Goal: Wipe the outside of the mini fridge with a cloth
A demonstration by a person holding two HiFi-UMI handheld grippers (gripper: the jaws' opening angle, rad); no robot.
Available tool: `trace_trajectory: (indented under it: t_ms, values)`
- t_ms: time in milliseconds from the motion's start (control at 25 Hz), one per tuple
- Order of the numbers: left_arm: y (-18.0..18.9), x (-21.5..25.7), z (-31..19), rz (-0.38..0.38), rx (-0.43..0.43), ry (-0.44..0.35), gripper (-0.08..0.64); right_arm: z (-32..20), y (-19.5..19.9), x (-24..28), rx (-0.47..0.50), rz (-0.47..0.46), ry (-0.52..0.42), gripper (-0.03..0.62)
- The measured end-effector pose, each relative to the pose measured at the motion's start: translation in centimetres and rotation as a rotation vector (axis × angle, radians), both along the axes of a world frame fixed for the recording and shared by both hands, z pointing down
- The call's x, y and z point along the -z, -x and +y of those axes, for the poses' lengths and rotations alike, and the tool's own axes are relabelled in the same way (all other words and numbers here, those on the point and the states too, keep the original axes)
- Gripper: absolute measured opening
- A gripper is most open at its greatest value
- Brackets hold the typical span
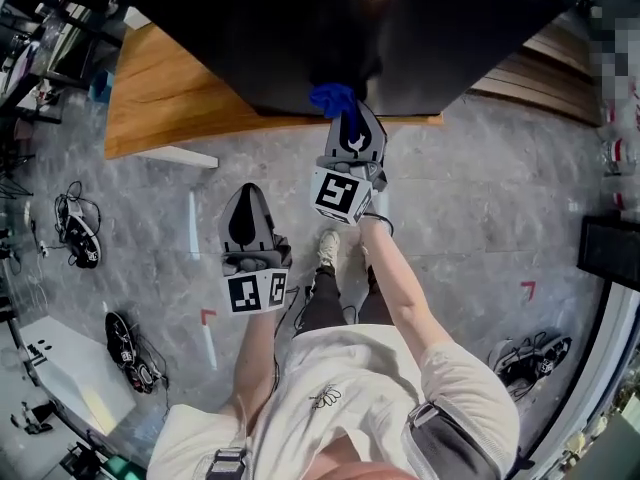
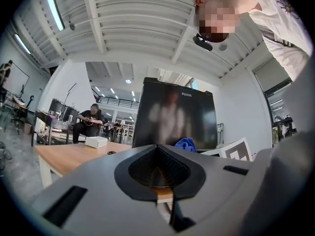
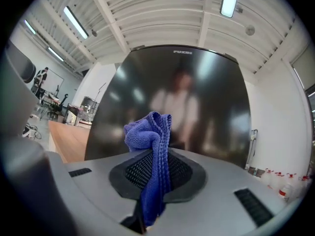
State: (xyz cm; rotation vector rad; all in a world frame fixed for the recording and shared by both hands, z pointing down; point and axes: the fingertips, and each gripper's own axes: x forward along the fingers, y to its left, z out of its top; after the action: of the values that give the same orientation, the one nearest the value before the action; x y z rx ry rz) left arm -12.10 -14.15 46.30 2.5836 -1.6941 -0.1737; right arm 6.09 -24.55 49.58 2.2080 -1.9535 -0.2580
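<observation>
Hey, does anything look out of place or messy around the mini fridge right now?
Nothing looks spilled or damaged on the mini fridge or the wooden table. The blue cloth is bunched up in the right tongs rather than spread flat, and cabled gear lies scattered on the floor on both sides.

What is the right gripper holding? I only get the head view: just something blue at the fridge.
Observer: The right gripper is shut on a blue cloth, which bunches up above the jaws.
Operator: Is it touching the fridge?
Observer: Can't tell; the right gripper view shows the cloth in front of the fridge and its glossy door.
Operator: And the left gripper?
Observer: The left gripper is shut, nothing between the jaws, facing the fridge.
</observation>
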Motion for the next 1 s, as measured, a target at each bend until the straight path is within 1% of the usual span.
trace_trajectory:
  t_ms: [240, 360, 440, 600, 760, 880, 1000]
  values:
    - [-7.4, 0.0, 0.8, 0.009, -0.08, -0.001, 0.005, 2.5, -10.7, -0.3, -0.14, 0.001, 0.01, 0.061]
    - [-10.5, -0.3, 1.1, 0.009, -0.114, 0.003, 0.005, 3.4, -15.8, -0.6, -0.219, -0.004, 0.017, 0.061]
    - [-12.1, -0.6, 1.3, 0.008, -0.128, 0.008, 0.005, 4.0, -18.5, -0.8, -0.253, -0.001, 0.02, 0.061]
    - [-14.5, -0.8, 1.6, 0.003, -0.148, 0.012, 0.005, 4.4, -21.6, -0.9, -0.278, 0.01, 0.023, 0.061]
    - [-16.3, -1.0, 1.8, -0.004, -0.153, 0.01, 0.005, 4.5, -23.5, -1.3, -0.28, 0.013, 0.022, 0.061]
    - [-16.8, -1.0, 1.9, -0.005, -0.145, 0.01, 0.005, 4.6, -24.5, -1.5, -0.282, -0.008, 0.025, 0.061]
    - [-16.1, -1.1, 1.8, -0.007, -0.131, 0.01, 0.005, 4.5, -25.1, -1.4, -0.297, -0.034, 0.028, 0.061]
